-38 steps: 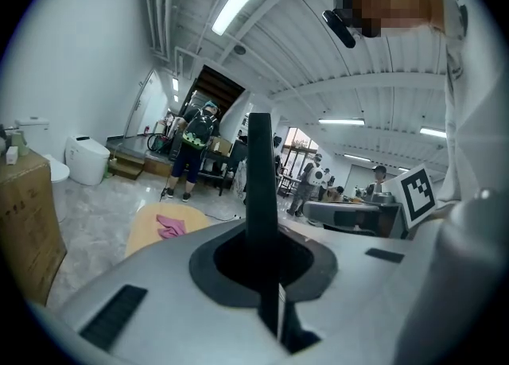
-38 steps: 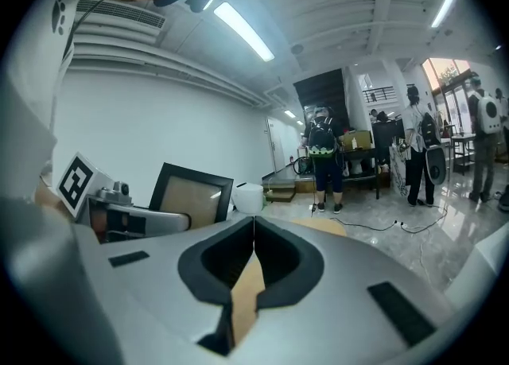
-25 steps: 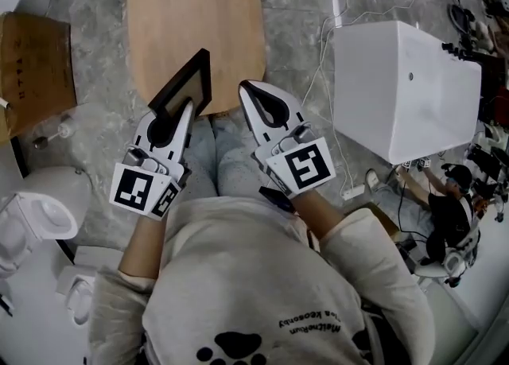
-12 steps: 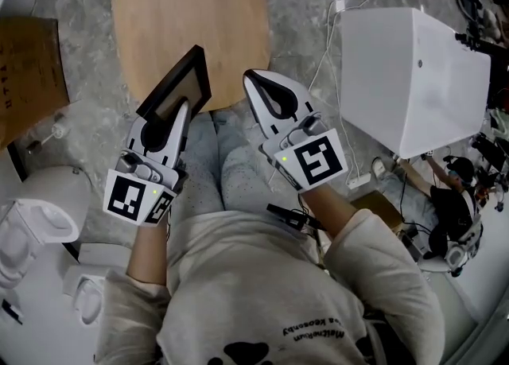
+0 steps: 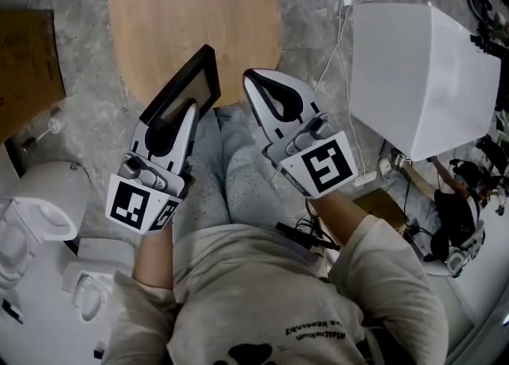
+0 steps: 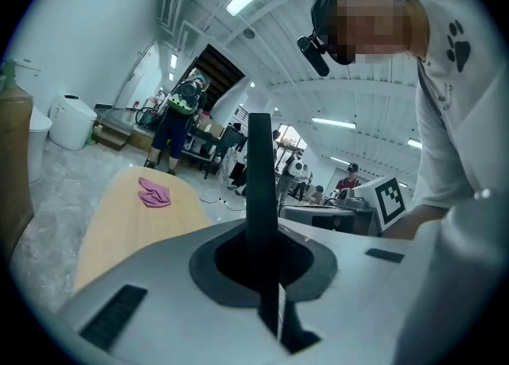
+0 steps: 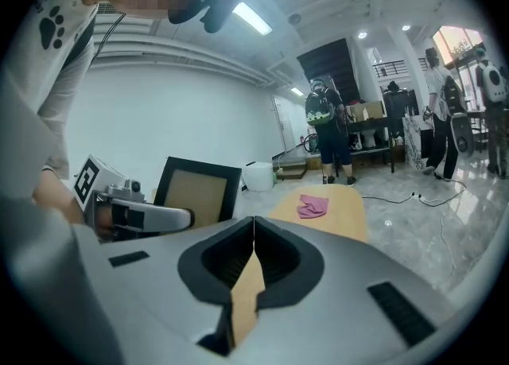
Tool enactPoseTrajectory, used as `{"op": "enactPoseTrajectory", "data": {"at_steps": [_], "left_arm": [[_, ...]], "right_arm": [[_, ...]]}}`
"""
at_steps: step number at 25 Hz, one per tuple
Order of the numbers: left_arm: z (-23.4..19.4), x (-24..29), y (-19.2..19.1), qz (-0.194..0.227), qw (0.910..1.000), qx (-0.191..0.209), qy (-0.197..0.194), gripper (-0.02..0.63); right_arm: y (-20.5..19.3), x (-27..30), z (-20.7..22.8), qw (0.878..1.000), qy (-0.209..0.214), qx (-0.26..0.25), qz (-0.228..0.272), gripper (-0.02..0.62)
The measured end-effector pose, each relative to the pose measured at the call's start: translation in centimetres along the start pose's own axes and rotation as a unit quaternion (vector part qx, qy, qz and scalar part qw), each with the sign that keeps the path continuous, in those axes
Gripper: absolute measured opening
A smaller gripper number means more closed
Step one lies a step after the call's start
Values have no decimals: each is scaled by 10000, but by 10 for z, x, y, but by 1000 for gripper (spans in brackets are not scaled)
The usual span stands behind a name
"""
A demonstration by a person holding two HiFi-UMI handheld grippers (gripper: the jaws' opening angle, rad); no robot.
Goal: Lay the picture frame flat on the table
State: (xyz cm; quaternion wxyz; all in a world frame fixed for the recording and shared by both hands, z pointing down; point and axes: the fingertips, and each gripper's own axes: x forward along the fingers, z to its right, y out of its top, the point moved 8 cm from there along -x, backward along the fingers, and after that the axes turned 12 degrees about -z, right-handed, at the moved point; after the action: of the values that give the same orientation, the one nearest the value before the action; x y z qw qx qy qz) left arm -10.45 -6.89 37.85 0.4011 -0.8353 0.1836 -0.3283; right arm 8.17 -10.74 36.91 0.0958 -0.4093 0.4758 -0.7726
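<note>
Left hand-held gripper (image 5: 188,109) clenched on picture frame (image 5: 191,79) — right hand-held gripper (image 5: 250,79) closed empty, both sunk nearer table (image 5: 199,13)

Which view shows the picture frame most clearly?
The right gripper view: the picture frame shows most of its front. The head view shows it tilted, partly behind the left gripper. The left gripper view shows only its thin edge.
</note>
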Motion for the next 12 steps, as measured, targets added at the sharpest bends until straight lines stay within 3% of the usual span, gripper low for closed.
{"op": "enactPoseTrajectory", "data": {"at_steps": [12], "left_arm": [[-17,12,-32,92,9995,-289,-31,17]], "right_arm": [[-31,23,0,9999,89,70,-114,11]]}}
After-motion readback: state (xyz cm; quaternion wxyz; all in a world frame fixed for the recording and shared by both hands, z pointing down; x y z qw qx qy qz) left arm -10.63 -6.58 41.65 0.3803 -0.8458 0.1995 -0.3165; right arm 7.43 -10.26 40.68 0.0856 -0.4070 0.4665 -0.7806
